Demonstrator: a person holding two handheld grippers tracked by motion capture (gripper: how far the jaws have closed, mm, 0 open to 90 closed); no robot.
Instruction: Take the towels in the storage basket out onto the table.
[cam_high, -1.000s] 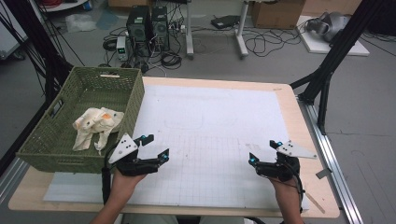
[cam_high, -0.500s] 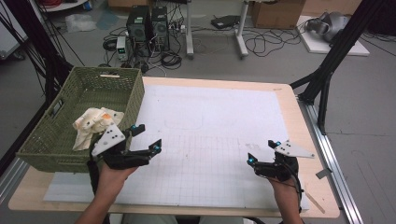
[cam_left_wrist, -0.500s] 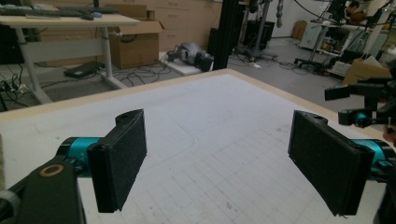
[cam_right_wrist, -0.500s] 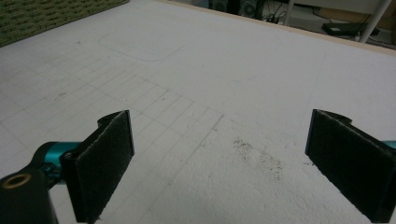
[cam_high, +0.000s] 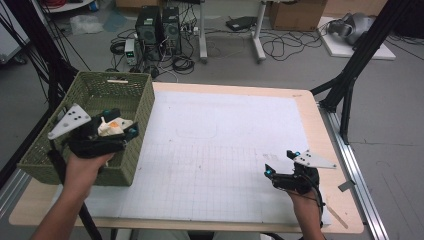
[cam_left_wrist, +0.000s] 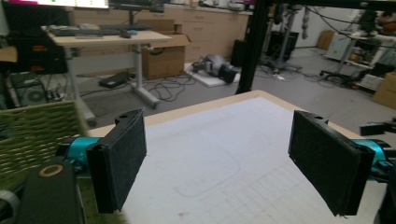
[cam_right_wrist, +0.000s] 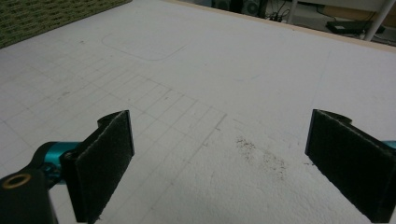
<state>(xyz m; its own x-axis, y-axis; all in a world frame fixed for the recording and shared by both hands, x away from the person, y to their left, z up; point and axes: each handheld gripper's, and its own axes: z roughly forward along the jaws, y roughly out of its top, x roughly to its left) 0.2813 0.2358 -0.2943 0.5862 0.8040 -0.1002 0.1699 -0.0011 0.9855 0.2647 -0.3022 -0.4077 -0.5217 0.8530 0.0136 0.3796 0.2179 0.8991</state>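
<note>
Left gripper (cam_high: 107, 131), jaws wide and empty, hangs over basket (cam_high: 145, 100) above cloth (cam_high: 111, 126); next, descend and pinch it.

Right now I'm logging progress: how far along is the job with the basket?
Little looks done: the cream cloth item lies in the green basket. In hand: the left gripper hovers over the basket, jaws open and empty. Left: gripping the item. The right gripper rests open on the white mat.
</note>
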